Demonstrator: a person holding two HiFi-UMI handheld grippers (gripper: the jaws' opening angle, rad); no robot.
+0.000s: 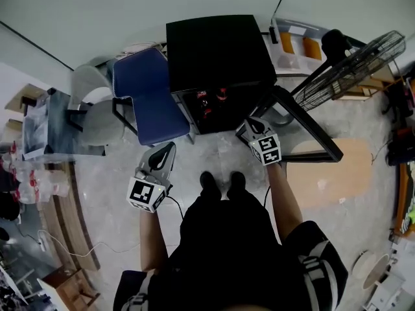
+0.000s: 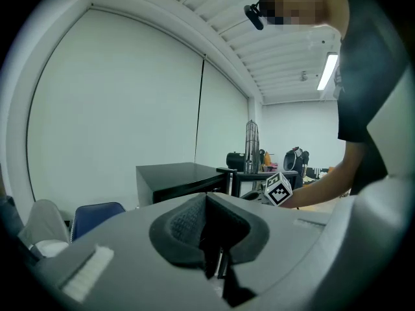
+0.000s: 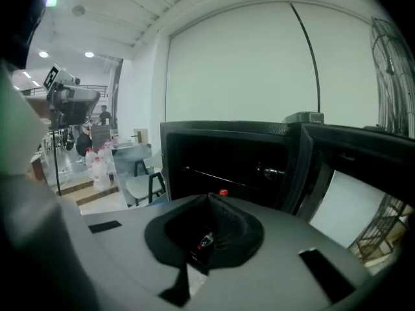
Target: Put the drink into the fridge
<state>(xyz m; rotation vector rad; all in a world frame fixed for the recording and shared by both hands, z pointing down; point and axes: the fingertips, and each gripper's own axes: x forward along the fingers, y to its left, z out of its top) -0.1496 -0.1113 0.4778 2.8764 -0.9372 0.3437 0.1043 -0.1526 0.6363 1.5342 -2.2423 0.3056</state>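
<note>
**A:** Where's the drink?

**B:** A red-capped drink bottle (image 1: 222, 96) stands inside the open black fridge (image 1: 217, 50). Its cap shows just past the right claw (image 1: 251, 123). Both claws are closed with nothing between the pads, and the left claw (image 1: 170, 146) hangs back near the blue chair (image 1: 146, 96).

**A:** So what's left?

**B:** Probably the fridge door (image 1: 311, 126), which stands swung out to the right. I'd bring the right claw round to its outer face near the free edge and push with the closed tips. Make it one smooth arc, slowing near the frame so the bottles don't rock. Keep the left claw clear of the opening.
</note>
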